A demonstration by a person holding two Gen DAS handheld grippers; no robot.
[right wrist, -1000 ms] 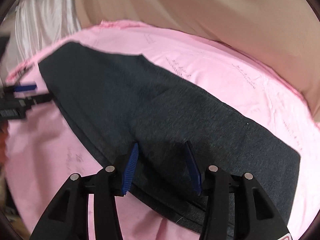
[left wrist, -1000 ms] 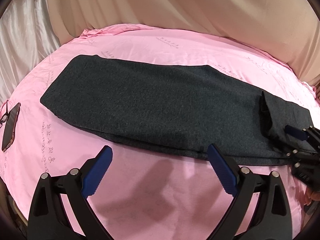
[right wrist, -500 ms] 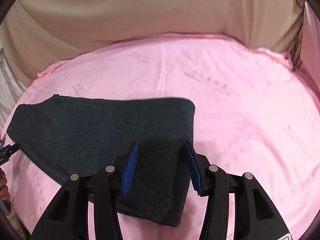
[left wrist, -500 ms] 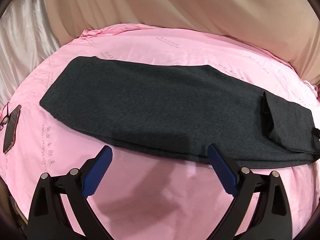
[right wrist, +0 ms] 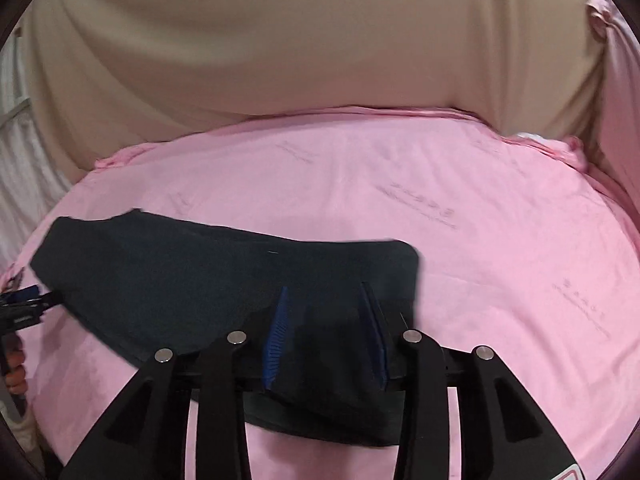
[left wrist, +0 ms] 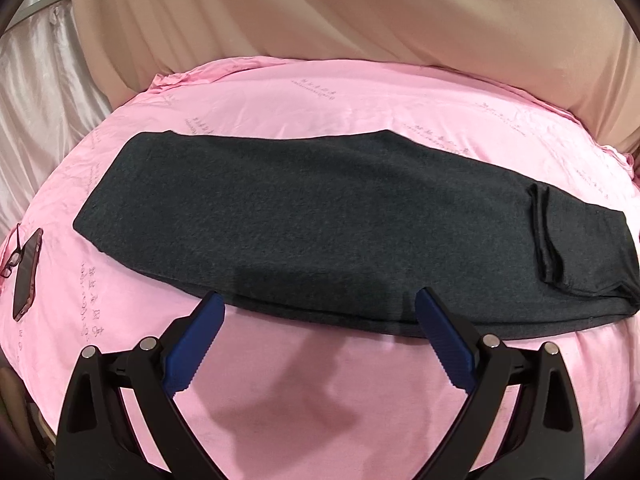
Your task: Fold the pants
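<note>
Dark grey pants lie flat and lengthwise on the pink sheet, with the right end folded back over itself as a short flap. My left gripper is open and empty, hovering just in front of the pants' near edge. In the right wrist view the pants stretch to the left, and my right gripper is open above their folded right end, holding nothing. The left gripper shows at the far left of the right wrist view.
A phone in a dark red case and eyeglasses lie on the sheet at the left edge. A beige drape hangs behind the bed. Pale satin curtain is at the far left.
My right gripper has let go of the folded right end of the pants and swung off to the right. My left gripper has edged closer to the pants.
</note>
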